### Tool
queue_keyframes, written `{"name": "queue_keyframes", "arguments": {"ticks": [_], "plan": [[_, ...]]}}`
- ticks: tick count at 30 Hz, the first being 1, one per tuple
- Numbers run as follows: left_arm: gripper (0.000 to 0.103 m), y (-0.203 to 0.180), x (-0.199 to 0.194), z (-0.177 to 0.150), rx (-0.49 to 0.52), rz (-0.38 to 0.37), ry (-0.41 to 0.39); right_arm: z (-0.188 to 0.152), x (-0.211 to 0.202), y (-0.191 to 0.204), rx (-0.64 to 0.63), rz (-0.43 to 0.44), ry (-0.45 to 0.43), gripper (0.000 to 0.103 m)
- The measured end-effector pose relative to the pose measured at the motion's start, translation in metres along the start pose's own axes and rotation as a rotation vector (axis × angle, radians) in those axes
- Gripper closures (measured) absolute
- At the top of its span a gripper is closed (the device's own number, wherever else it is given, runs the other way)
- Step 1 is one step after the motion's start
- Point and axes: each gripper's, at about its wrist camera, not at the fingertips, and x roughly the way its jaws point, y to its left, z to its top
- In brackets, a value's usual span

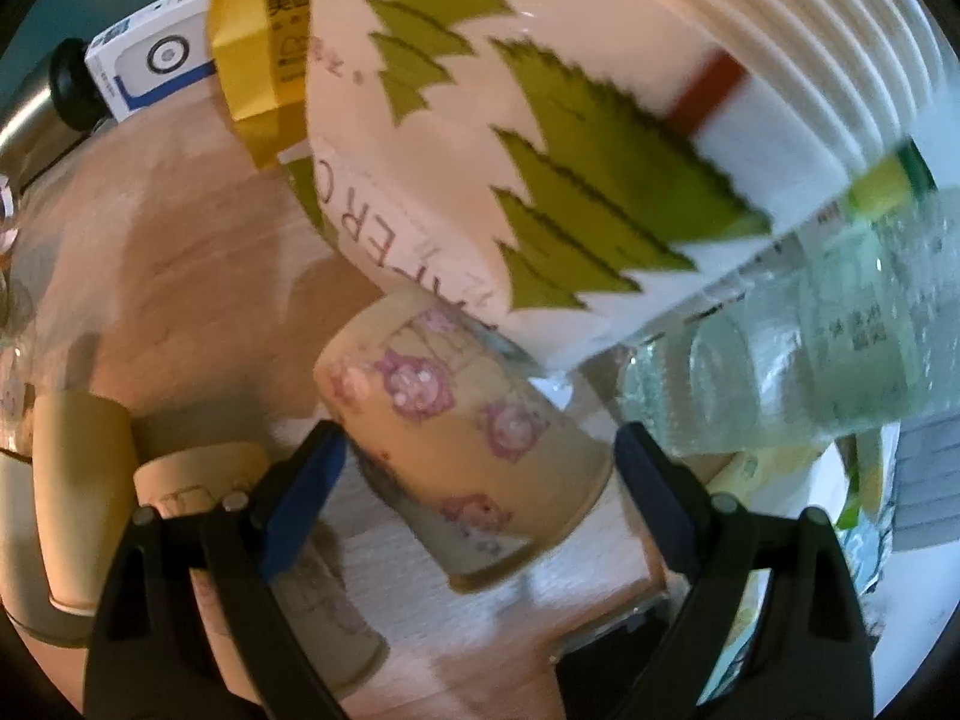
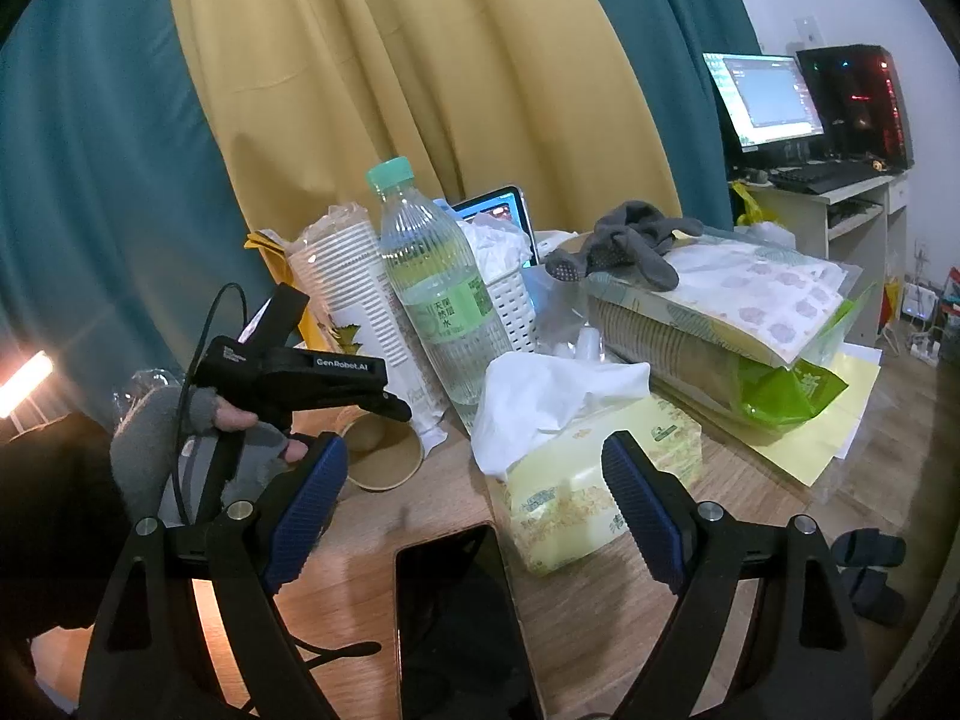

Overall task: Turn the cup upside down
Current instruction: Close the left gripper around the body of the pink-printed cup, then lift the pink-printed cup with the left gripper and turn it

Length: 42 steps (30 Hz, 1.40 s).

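One wooden table (image 2: 600, 600). One sleeve of stacked paper cups (image 1: 600, 120) fills 12 o'clock in my left view, leaning right over the task cup. One water bottle (image 1: 810, 348) at 3 o'clock. One tissue pack (image 2: 600, 480) between my right tongs (image 2: 474, 504), jaws spread, gripping nothing. One pig-print cup (image 1: 468, 432), tilted, between my left tongs (image 1: 480, 474); jaws apart, contact unclear. Two more cups (image 1: 78, 480) at 8 o'clock.

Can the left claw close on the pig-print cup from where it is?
Probably yes. The left claw is open with the pig-print cup tilted between its blue pads, nothing between pads and cup; the water bottle sits close on the right.
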Motion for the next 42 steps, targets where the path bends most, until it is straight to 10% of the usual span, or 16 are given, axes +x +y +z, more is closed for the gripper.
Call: {"name": "queue_keyframes", "arguments": {"ticks": [11,19,42], "plan": [[0.031,-0.01,-0.01,-0.024,0.037,0.008,-0.007,0.0,-0.008,0.004,-0.004,-0.008,-0.008,0.014],[0.011,0.002,-0.014,-0.044,-0.031,-0.072,0.033,0.0,-0.008,0.006,-0.003,-0.012,-0.005,0.014],[0.025,-0.001,-0.002,-0.016,-0.01,0.064,-0.007,-0.001,-0.008,0.008,-0.008,-0.003,-0.012,0.014]]}}
